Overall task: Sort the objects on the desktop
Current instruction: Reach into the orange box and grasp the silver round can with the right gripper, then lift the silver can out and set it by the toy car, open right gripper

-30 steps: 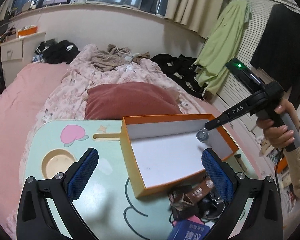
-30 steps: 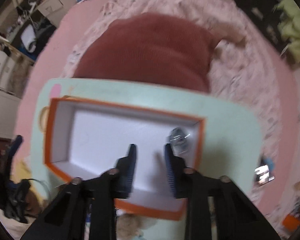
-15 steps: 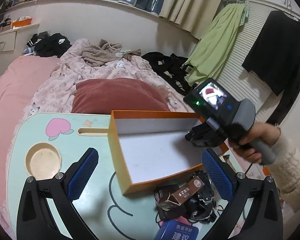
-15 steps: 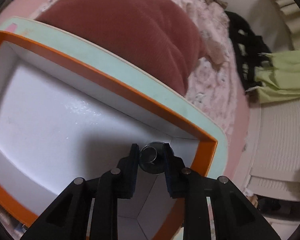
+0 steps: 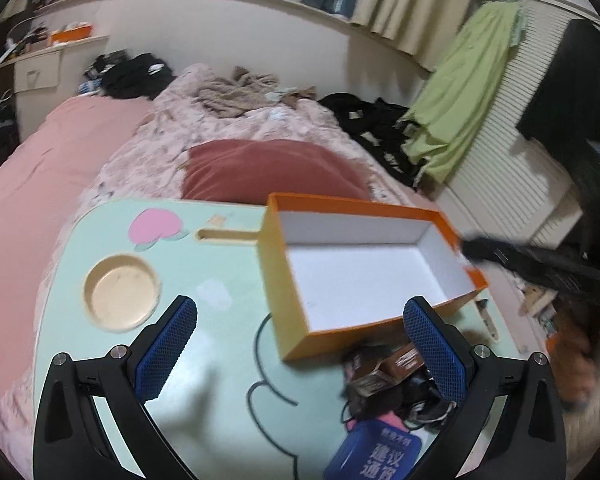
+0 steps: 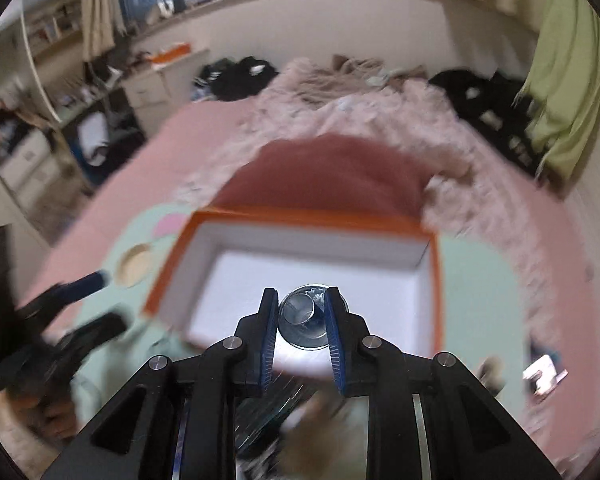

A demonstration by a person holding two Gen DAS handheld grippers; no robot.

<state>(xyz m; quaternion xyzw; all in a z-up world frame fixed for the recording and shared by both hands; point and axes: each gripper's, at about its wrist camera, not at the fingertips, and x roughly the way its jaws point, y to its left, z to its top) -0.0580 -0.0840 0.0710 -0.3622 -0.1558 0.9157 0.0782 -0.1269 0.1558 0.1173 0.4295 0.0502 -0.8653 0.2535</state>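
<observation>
An orange box with a white inside [image 5: 364, 272] sits on the pale green lap table [image 5: 220, 320]; it also shows in the right wrist view [image 6: 312, 264]. My right gripper [image 6: 302, 312] is shut on a small round silver metal object [image 6: 306, 316] and holds it above the near part of the box. In the left wrist view the right gripper is a dark blur [image 5: 540, 264] at the box's right end. My left gripper [image 5: 300, 344] is open and empty, in front of the box over the table.
A pile of small items lies at the table's front right: a brown packet [image 5: 384, 368], black cables [image 5: 416, 400], a blue booklet [image 5: 380, 452], a pen [image 5: 486, 316]. A round cup recess [image 5: 120, 292] is at the table's left. A red pillow [image 5: 268, 172] and bed lie behind.
My right gripper has pulled back out of the box's far right corner and risen, with the silver object still between its fingers. The left gripper stayed open and shifted slightly.
</observation>
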